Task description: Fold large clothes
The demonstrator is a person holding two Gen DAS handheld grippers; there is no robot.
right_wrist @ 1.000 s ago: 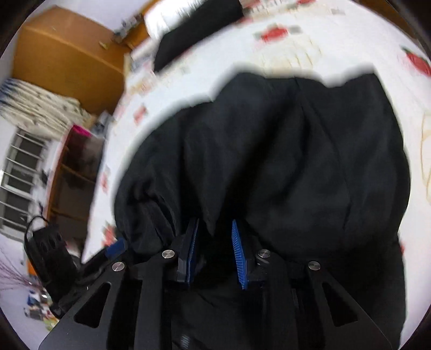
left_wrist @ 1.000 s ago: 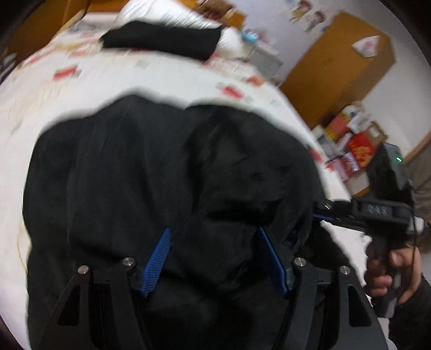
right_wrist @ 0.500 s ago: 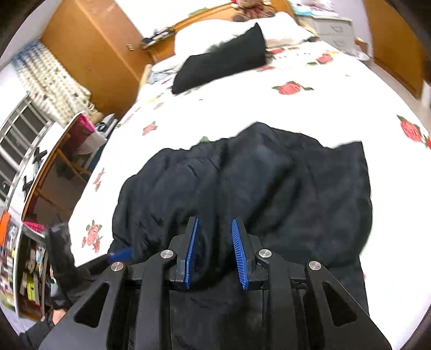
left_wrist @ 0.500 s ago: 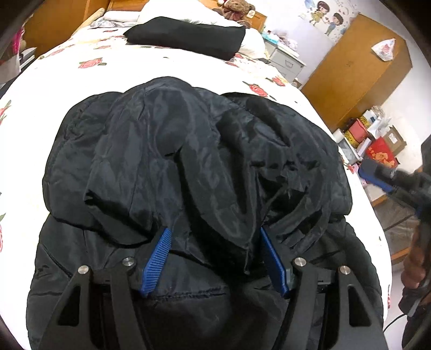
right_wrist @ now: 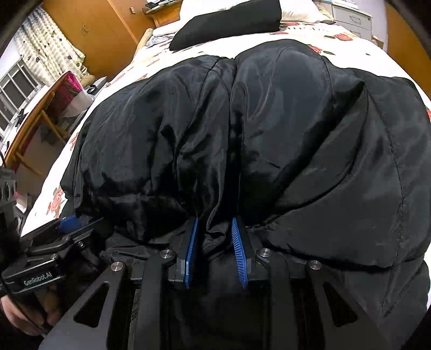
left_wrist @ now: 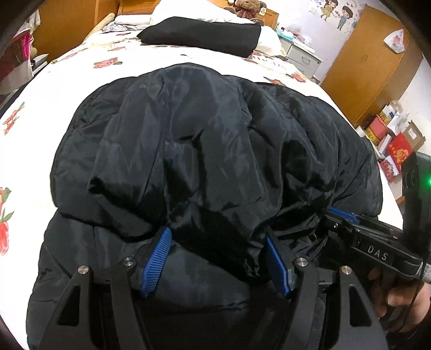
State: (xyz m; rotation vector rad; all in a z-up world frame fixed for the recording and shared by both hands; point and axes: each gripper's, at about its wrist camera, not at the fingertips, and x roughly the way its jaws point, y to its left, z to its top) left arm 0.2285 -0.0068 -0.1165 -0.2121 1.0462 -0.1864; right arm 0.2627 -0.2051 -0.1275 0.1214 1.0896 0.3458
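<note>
Black jacket (left_wrist: 215,150) fills frame centre, on the bed (left_wrist: 32,140). Left tool (left_wrist: 218,258) clamps a thick fold of it. Right tool (right_wrist: 215,250) grips a narrow bunch.

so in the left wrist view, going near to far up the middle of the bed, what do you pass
left gripper with its blue fingers → black puffy jacket → rose-print bedsheet → folded black garment → white pillow → teddy bear

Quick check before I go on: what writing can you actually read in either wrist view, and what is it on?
"DAS": body of the right hand-held gripper, left wrist view.
"GenRobot.AI": body of the left hand-held gripper, right wrist view.
Red boxes by the wardrobe: print too small to read.
</note>
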